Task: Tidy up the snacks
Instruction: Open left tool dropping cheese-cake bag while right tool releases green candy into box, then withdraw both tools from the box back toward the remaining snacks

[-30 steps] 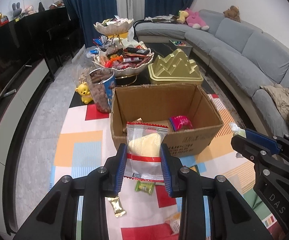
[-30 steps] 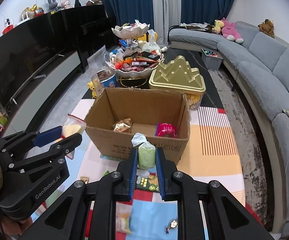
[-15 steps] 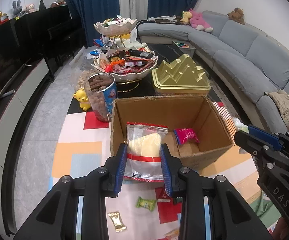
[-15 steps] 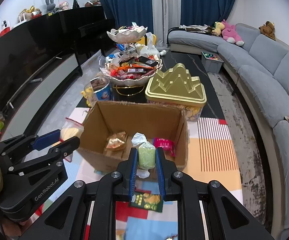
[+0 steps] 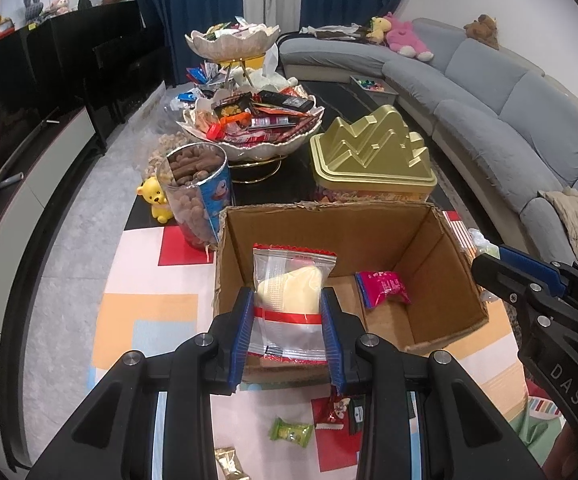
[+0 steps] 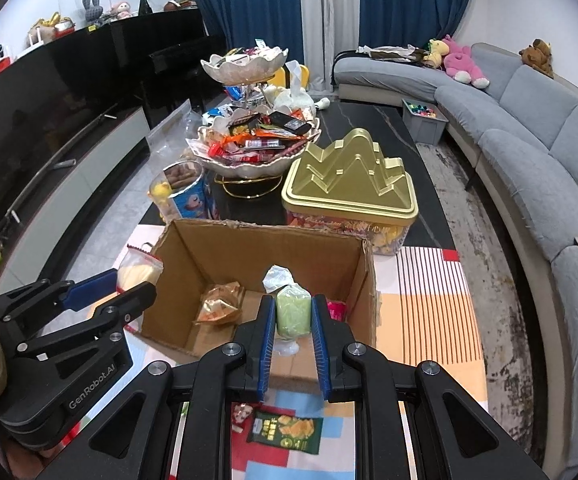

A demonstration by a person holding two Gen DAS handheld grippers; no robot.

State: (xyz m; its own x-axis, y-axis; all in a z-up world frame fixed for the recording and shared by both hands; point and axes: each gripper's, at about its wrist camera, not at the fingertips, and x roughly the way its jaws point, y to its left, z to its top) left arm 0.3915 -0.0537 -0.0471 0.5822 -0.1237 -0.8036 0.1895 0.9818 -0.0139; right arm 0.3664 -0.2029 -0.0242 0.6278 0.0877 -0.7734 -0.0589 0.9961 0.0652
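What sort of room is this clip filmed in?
Most likely a home living room: a grey sectional sofa with plush toys, blue curtains, and a low table holding a tiered snack bowl.

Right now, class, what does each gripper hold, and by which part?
Left gripper: clear snack packet, gripped across its lower half at the side edges. Right gripper: green wrapped sweet, pinched by its sides.

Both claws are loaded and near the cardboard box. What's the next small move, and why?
Probably ease both forward over the cardboard box opening, then release. The left claw grips the clear cream-snack packet at the near wall, and the right claw grips the green wrapped snack just at the rim, not yet clearly inside.
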